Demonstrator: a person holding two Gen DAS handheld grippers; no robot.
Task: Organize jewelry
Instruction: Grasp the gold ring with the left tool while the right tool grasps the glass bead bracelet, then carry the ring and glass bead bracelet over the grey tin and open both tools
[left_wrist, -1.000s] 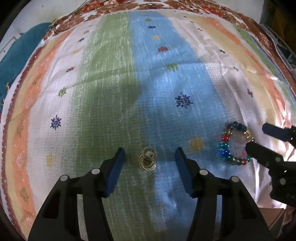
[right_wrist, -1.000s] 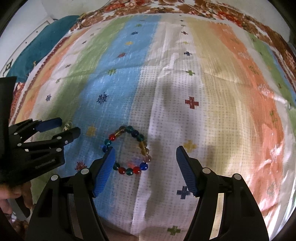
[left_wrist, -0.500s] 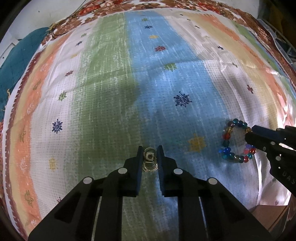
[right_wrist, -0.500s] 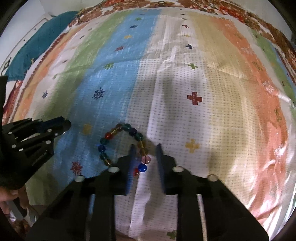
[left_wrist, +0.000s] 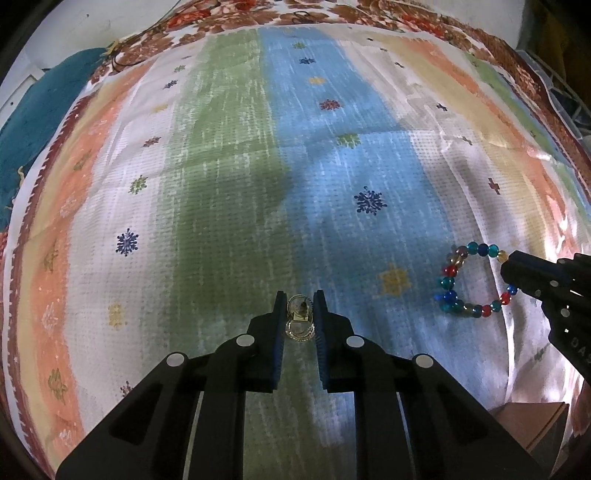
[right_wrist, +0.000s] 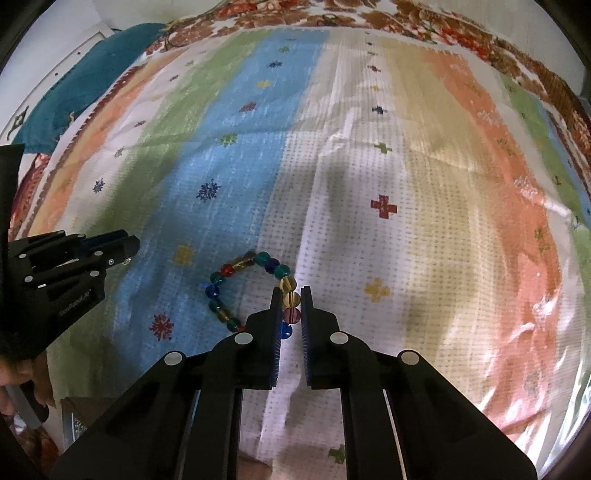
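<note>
Striped cloth (left_wrist: 229, 177) covers the whole surface, w/ a teal cloth (right_wrist: 77, 92) past its far-left corner. Right gripper (right_wrist: 291, 301) pinches the right side of the bead bracelet (right_wrist: 229, 291), which lies nr the cloth's near edge on the blue/white stripes. Left gripper (left_wrist: 301, 308) is clamped on the small gold earrings (left_wrist: 300, 321), nr the near edge at the green/blue stripe border, well left of the bracelet.

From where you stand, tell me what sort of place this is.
Probably a bedroom at home: a striped, embroidered bedspread covers a soft surface, a teal cushion or blanket lies at its far corner, and a beaded bracelet and gold earrings lie on it.
</note>
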